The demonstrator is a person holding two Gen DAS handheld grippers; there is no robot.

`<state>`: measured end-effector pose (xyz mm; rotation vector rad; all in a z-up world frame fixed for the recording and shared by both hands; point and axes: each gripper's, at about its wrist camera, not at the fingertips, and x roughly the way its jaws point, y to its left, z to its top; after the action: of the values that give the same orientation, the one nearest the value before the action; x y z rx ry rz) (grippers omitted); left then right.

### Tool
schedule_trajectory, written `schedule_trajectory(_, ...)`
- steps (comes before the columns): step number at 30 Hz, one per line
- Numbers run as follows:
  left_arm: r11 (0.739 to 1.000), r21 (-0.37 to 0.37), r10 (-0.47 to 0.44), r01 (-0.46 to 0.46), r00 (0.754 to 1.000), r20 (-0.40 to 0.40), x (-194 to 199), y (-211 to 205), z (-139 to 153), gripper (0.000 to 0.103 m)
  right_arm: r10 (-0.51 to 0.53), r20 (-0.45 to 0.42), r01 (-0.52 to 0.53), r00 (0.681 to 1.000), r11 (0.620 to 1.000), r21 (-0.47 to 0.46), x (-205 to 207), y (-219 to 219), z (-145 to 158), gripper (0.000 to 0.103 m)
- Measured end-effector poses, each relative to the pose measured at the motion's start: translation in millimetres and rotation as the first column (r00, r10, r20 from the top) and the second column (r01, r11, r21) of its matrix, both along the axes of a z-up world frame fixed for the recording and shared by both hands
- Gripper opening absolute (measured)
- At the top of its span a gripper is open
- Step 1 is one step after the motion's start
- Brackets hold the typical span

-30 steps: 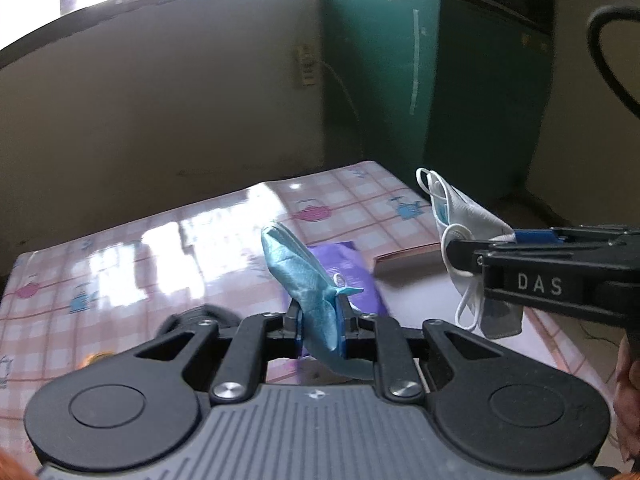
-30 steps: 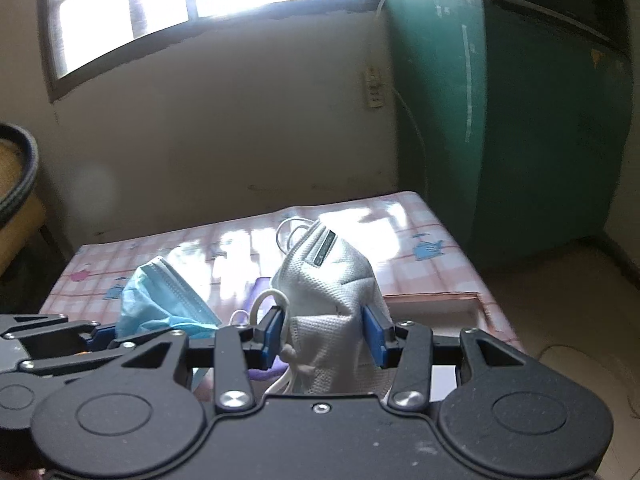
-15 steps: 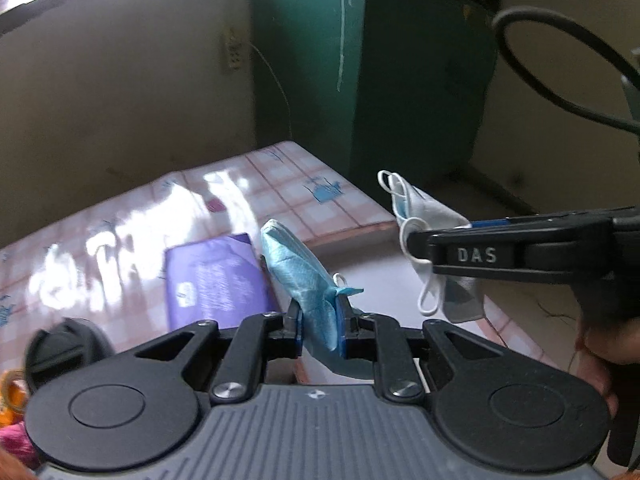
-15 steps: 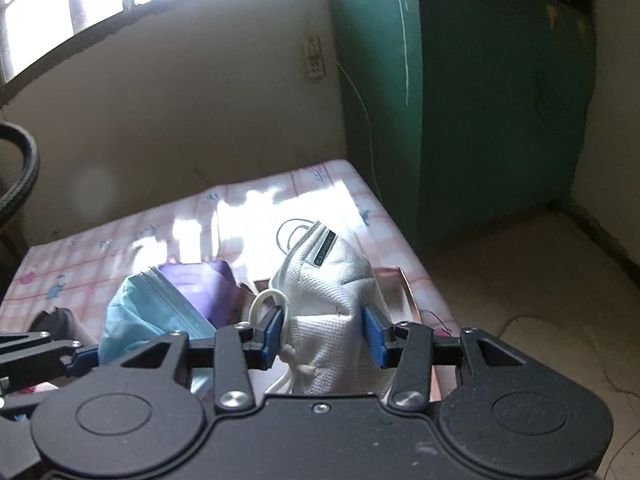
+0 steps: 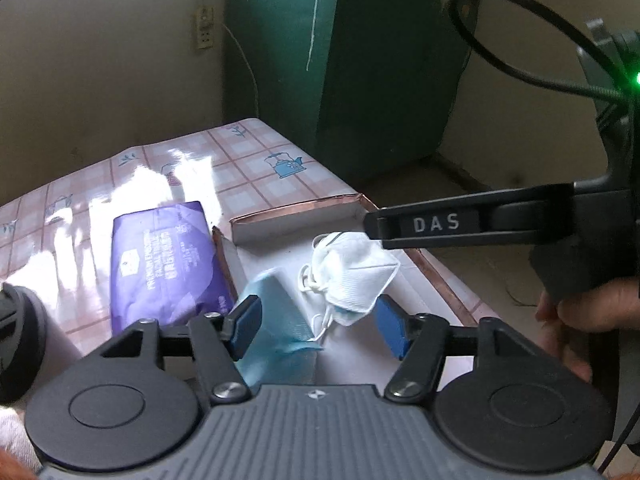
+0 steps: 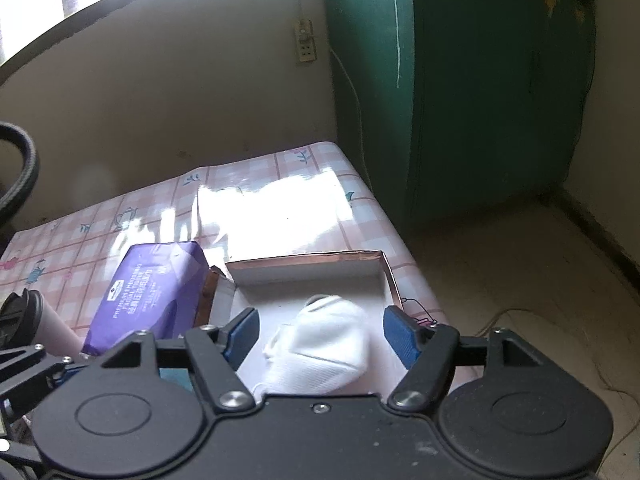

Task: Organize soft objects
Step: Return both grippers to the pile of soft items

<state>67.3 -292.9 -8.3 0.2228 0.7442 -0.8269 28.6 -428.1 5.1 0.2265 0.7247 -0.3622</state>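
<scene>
- The box (image 5: 296, 216) sits on the counter (image 5: 256, 168), at its right edge, above the floor (image 6: 520, 272).
- The tissue pack (image 5: 164, 264) lies on the counter just left of the box, touching its left wall.
- The surgical mask (image 5: 276, 312) lies inside the box, toward its left side.
- The respirator mask (image 5: 352, 272) lies inside the box, right of the surgical mask and touching it.
- The left claw (image 5: 320, 328) hangs over the box's near end, both masks between its spread fingers.
- The right claw (image 6: 320, 336) hangs over the box with the respirator mask between its fingers, apart from both.
- The cabinet (image 6: 460, 80) stands behind the counter, to the right.
- A cup (image 6: 24, 320) stands left of the tissue pack.
</scene>
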Motion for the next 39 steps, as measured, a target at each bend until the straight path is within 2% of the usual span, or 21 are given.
schedule_trajectory(9, 0.991, -0.012, 0.133, -0.132, 0.991, 0.024, -2.2, 60.4, 17.5, 0.068, 0.040, 0.063, -0.042, 0.997, 0.999, 0.030, -26.5, 30.2, 7.2, 0.082)
schedule_trajectory(15, 0.972, 0.039, 0.227, -0.231, 0.969, 0.094, -6.5, 99.7, 31.2, 0.073, 0.110, 0.081, -0.112, 0.991, 0.993, 0.026, -27.0, 70.1, 17.1, 0.086)
schedule_trajectory(17, 0.963, 0.047, 0.260, -0.266, 0.959, 0.111, -8.5, 111.3, 33.4, 0.077, 0.129, 0.083, -0.132, 0.988, 0.991, 0.031, -26.1, 83.5, 18.6, 0.086)
schedule_trajectory(26, 0.918, 0.050, 0.385, -0.393, 0.915, 0.120, -19.4, 172.6, 36.9, 0.079, 0.257, 0.071, -0.260, 0.964, 0.965, 0.036, -19.8, 156.7, 14.6, 0.089)
schedule_trajectory(35, 0.852, 0.047, 0.516, -0.521, 0.852, 0.088, -20.4, 238.9, 30.6, 0.080, 0.373, 0.040, -0.374, 0.927, 0.926, 0.043, -9.0, 224.8, 0.3, 0.089)
schedule_trajectory(39, 0.833, 0.042, 0.548, -0.552, 0.833, 0.075, -21.3, 259.7, 26.9, 0.080, 0.409, 0.028, -0.409, 0.912, 0.912, 0.038, -6.7, 249.7, -4.5, 0.089)
